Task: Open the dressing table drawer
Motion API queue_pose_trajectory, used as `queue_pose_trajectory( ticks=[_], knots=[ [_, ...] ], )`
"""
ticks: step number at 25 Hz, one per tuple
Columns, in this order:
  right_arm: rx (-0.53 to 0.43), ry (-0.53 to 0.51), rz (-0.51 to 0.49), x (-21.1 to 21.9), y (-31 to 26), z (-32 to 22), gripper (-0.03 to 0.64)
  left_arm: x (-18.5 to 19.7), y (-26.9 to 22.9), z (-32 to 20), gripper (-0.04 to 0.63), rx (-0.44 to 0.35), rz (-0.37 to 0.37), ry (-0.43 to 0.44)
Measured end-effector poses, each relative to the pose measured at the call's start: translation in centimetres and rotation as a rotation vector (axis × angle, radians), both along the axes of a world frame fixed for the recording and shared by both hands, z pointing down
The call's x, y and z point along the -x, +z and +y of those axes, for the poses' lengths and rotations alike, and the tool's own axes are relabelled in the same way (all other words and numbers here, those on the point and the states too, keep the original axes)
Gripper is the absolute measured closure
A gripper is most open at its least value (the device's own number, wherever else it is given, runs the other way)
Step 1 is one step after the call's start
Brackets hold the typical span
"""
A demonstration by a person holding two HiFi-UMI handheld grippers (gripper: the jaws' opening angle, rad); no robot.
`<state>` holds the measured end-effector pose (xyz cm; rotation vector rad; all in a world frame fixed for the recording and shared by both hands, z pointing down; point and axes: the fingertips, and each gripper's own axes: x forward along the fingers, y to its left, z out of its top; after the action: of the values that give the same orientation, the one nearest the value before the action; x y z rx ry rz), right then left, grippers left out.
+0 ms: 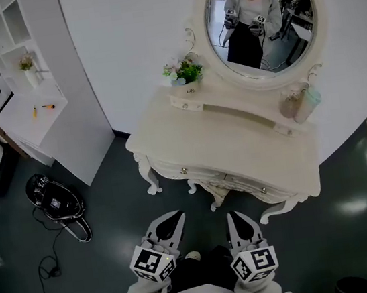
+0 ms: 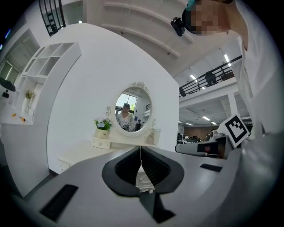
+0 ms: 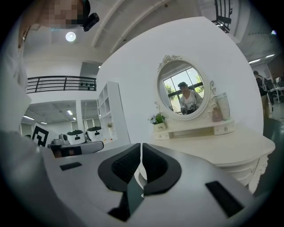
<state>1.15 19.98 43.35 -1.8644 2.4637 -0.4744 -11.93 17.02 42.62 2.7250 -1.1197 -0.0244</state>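
**A:** What's biggest?

**B:** The cream dressing table against the white wall. After that come its oval mirror and a white shelving unit off to the left.

**A:** And the drawer?

**B:** The drawer is in the table's front, just under the top. It is shut, with a small knob, so nothing inside shows. A second drawer further right is shut too.

**A:** Any containers with something in them?

**B:** A flower pot on the ledge left of the mirror holds green leaves and pale blooms. A small vase on the shelving unit holds a sprig. Two bottles stand on the ledge at the right, and I can't tell what is in them.

**A:** The grippers?

**B:** The left gripper and the right gripper are close to the person's body, well apart from the table. Each has its jaws pressed together with nothing between them.

**A:** What differs between views?

**B:** Only the head view shows the drawer knobs, the dark floor and a black bag lying on it. The left gripper view faces the mirror head-on (the person appears in the glass). The right gripper view sees the tabletop from the side.
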Motion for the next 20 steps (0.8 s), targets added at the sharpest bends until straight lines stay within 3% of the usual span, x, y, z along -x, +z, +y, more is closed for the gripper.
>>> queue_pose_trajectory(
  ticks=[9, 20],
  knots=[
    [0.041, -0.031, -0.022, -0.2, 1.9, -1.4, 0.58, 0.3, 2.1, -0.4, 0.577, 0.062, -0.007, -0.039],
    [0.042, -0.048, -0.033, -4.7, 1.5, -9.4, 0.58, -4.1, 1.6, -8.4, 0.577, 0.047, -0.013, -0.061]
  ],
)
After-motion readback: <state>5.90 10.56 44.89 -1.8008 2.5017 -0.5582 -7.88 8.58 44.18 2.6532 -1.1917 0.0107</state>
